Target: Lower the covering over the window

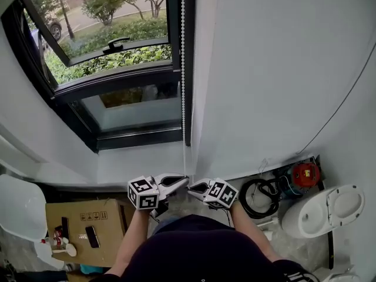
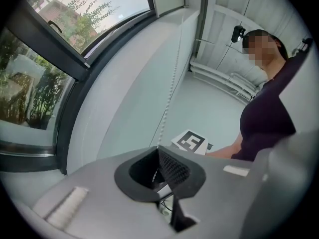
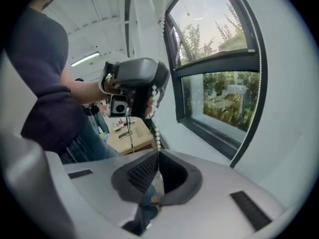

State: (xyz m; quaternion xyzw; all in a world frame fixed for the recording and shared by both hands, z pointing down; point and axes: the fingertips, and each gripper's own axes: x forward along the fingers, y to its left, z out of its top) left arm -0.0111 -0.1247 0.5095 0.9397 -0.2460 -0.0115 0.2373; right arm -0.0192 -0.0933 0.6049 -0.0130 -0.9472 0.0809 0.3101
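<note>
A white bead chain (image 1: 183, 69) hangs down the right side of the dark-framed window (image 1: 117, 93); no covering shows over the glass. My left gripper (image 1: 185, 180) points right and is shut on the chain's lower end. My right gripper (image 1: 192, 187) points left, just below it, also shut on the chain. In the left gripper view the chain (image 2: 172, 83) runs up from the shut jaws (image 2: 158, 148), with the right gripper's marker cube (image 2: 191, 142) behind. In the right gripper view beads (image 3: 155, 126) run from the left gripper (image 3: 134, 83) down into the shut jaws (image 3: 158, 154).
The upper window sash (image 1: 111, 46) is tilted open outward. Below on the floor are a cardboard box (image 1: 88, 228) with small items, a white toilet (image 1: 320, 213), a coiled black cable (image 1: 258, 195) and a red tool (image 1: 304, 174). A white wall (image 1: 276, 69) fills the right.
</note>
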